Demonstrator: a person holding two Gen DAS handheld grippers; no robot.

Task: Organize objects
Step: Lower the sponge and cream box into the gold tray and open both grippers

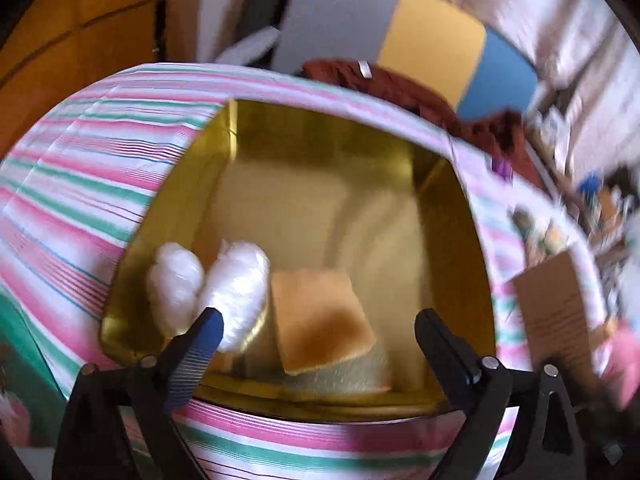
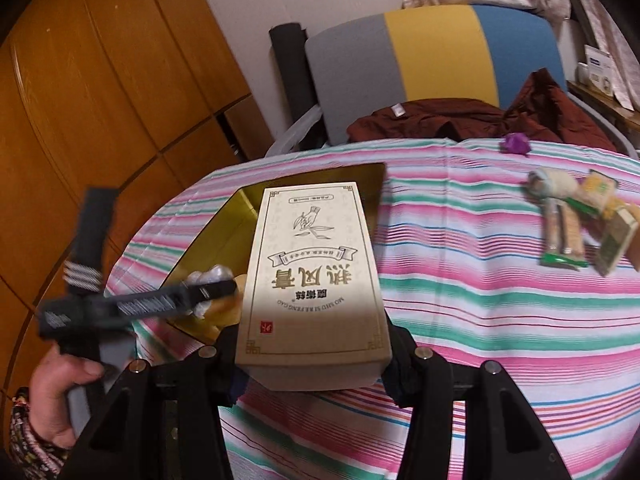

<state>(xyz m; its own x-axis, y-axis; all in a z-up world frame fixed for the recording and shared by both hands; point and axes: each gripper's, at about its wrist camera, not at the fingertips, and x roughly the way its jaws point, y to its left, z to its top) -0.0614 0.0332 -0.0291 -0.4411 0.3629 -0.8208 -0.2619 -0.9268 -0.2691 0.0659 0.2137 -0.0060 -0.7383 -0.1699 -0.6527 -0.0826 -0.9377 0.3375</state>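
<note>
With the right gripper [image 2: 316, 344] clamped on the cream box [image 2: 316, 276] and the left gripper [image 1: 316, 332] gaping wide over the gold tin [image 1: 452, 240] — already holding white bundles [image 1: 208, 284] and a sponge [image 1: 320, 320] ahead of those jaws — the box risks jamming on them.

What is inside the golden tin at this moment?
Inside the golden tin: two white wrapped bundles and an orange sponge. Whatever lies under the sponge is hidden.
</note>
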